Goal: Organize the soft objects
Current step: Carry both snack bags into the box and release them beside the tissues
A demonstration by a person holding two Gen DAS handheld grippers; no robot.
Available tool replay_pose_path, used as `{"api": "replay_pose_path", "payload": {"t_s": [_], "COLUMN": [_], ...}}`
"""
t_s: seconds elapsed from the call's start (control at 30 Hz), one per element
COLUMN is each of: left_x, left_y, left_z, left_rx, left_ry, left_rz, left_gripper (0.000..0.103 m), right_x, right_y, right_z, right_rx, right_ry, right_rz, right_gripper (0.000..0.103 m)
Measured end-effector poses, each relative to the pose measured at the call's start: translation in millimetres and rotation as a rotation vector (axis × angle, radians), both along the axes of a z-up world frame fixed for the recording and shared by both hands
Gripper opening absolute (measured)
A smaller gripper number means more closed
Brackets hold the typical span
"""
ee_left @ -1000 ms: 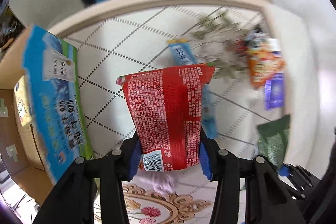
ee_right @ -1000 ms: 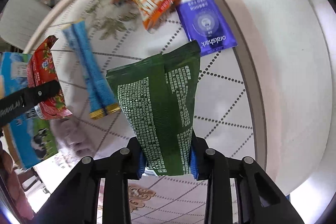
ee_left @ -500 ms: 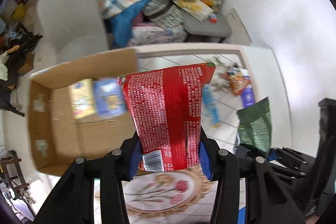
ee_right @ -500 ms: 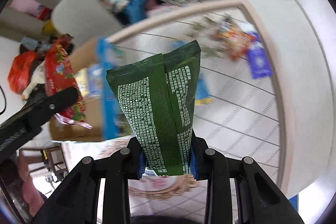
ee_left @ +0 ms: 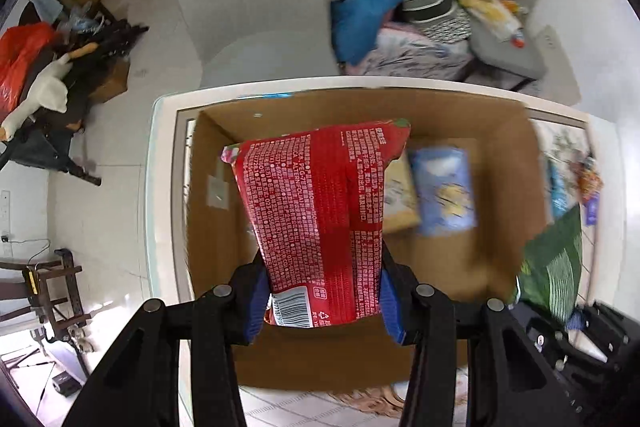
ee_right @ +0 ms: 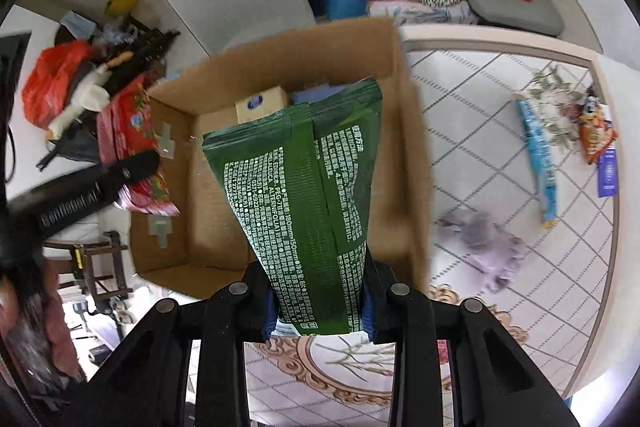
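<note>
Cardboard box (ee_left: 496,291) below red packet (ee_left: 320,223), white-printed; green packet (ee_right: 308,211) alike.

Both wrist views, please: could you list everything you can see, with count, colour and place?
red packet: one, red, clamped in the left gripper above the box
green packet: one, green, clamped in the right gripper over the box's edge
cardboard box: one, brown, open, on the table
packs in the box: at least two, blue and beige, blurred
long blue packet: one, on the table
orange packet: one, near the table's far edge
purple packet: one, beside the orange one
lilac cloth: one, crumpled, on the table
left gripper: black, blue pads
right gripper: black, blue pads
</note>
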State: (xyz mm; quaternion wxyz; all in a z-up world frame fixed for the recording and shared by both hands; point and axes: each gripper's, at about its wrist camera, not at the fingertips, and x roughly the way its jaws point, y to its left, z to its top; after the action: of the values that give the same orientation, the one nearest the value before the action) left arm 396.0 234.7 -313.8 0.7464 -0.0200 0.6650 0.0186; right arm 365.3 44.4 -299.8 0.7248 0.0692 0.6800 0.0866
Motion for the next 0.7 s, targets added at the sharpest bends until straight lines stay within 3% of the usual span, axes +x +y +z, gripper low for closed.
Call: {"api": "replay_pose_path", "payload": {"t_s": [0.37, 0.7], "left_x": [46, 50], "left_y": [29, 26], "left_z": [-79, -89], "left_rx": [-0.069, -0.061], "left_ry": [0.147, 0.189], "left_rz": [0.021, 0.012], "left_gripper": [0.044, 0.046], "right_x": [21, 24], "right_y": [24, 33], "right_z": [-97, -125], "right_rx": [-0.1, -0.119], "right_ry": [0.133, 0.191], "right_rz": [-0.012, 0.014], "right_gripper": [0.034, 0.035]}}
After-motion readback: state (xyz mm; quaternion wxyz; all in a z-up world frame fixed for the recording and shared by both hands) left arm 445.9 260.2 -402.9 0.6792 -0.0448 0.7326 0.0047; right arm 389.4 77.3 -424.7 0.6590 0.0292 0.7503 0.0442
